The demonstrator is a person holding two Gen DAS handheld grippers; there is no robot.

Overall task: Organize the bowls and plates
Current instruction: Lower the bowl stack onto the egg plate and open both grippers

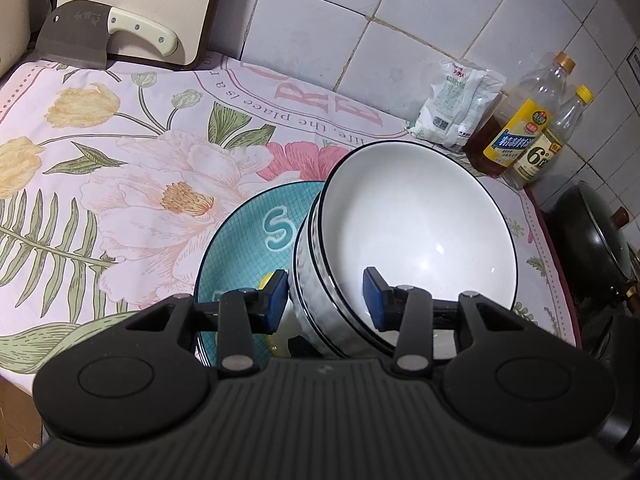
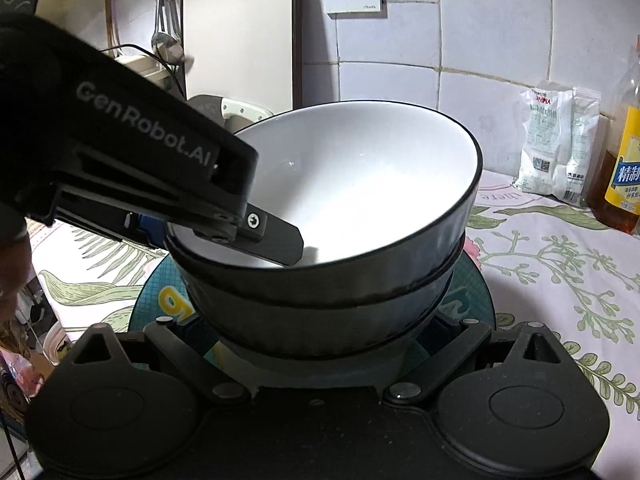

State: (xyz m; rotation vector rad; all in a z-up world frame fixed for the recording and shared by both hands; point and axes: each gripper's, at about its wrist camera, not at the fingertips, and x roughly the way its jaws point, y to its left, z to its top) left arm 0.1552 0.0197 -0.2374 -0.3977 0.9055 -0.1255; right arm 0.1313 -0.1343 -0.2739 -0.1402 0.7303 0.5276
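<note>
Two white bowls with dark rims are nested as a stack (image 1: 416,220) (image 2: 360,200) on a teal plate (image 1: 248,232) (image 2: 476,304) with large letters. My left gripper (image 1: 326,298) straddles the near rim of the stack, one blue pad (image 1: 276,300) outside and one inside; a gap shows, so the jaws look open. From the right wrist view the left gripper (image 2: 276,240) reaches over the bowl's left rim. My right gripper (image 2: 320,340) is low in front of the stack, its fingers spread wide on either side of the bowl base, tips hidden.
A floral cloth (image 1: 120,160) covers the counter. A cleaver (image 1: 100,32) and cutting board (image 1: 152,0) lean at the back left. A white packet (image 1: 456,108) (image 2: 556,144) and two bottles (image 1: 520,128) stand by the tiled wall. A black wok (image 1: 592,232) sits at right.
</note>
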